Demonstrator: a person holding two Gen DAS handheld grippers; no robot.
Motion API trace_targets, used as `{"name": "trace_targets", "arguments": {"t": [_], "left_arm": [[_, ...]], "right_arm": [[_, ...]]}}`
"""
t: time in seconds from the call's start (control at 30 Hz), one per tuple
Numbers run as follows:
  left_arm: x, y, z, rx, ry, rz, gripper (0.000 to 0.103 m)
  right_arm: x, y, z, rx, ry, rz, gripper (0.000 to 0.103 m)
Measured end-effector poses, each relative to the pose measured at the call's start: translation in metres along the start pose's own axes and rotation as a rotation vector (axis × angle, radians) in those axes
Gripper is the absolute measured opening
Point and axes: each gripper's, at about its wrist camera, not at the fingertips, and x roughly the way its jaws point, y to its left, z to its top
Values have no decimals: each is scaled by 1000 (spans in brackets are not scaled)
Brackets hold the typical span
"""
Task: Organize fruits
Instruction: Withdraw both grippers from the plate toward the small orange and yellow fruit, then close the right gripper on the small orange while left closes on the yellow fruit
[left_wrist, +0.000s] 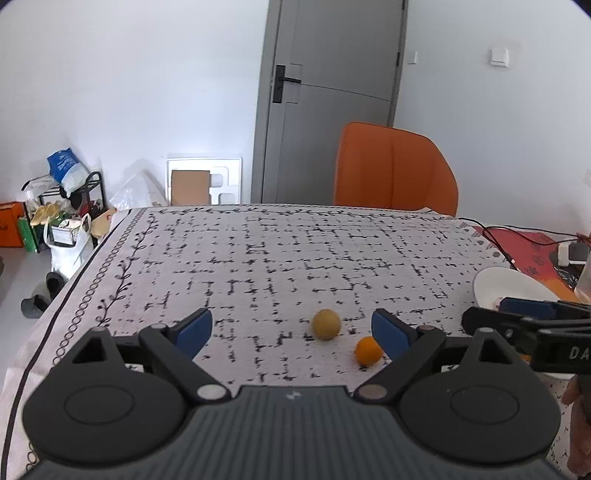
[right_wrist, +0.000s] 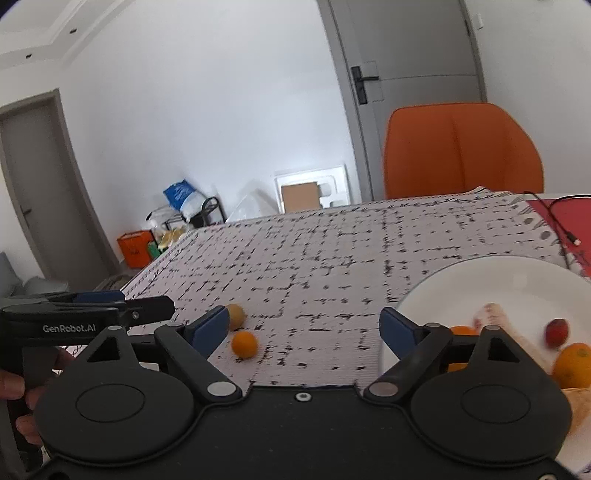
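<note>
A: So, where is the fruit?

B: Two small pieces lie loose on the patterned tablecloth (left_wrist: 280, 251) — a dull yellow ball (left_wrist: 326, 324) and, just beside it and nearer the camera, a small orange (left_wrist: 368, 350). They sit close together but apart.

A: And the plate?

B: The white plate (right_wrist: 491, 280) is off to the right, well apart from those two. On it lie a large orange (right_wrist: 574, 363), a small red fruit (right_wrist: 557, 332) and a pale blurred thing I can't name.

A: Does either gripper hold anything?

B: No. The left gripper (left_wrist: 291, 328) has its jaws spread wide, with the yellow ball and small orange showing in the gap ahead, nearer the right finger; no pad touches them. The right gripper (right_wrist: 303, 328) also stands released, nothing between its fingers; its right finger overlaps the plate's rim in its own view.

A: Behind the table?

B: An orange chair (left_wrist: 395, 170) and a grey door (left_wrist: 332, 74)
</note>
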Motion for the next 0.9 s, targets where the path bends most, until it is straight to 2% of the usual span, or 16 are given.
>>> {"name": "trace_targets", "arguments": {"t": [0.47,0.73,0.83,0.9], "left_arm": [[-2,33,-13,-52,20,31,82],[-2,48,-17,-80,25,48,80],[-3,52,-19,-84,27,52,80],[-3,53,-19,-88,28,54,80]], "right_arm": [[34,32,-4,-49,85,60,77],[57,50,-6,-92,126,77,72],[65,55,-6,-101,139,81,68],[70,57,-7,-103,149,81,61]]}}
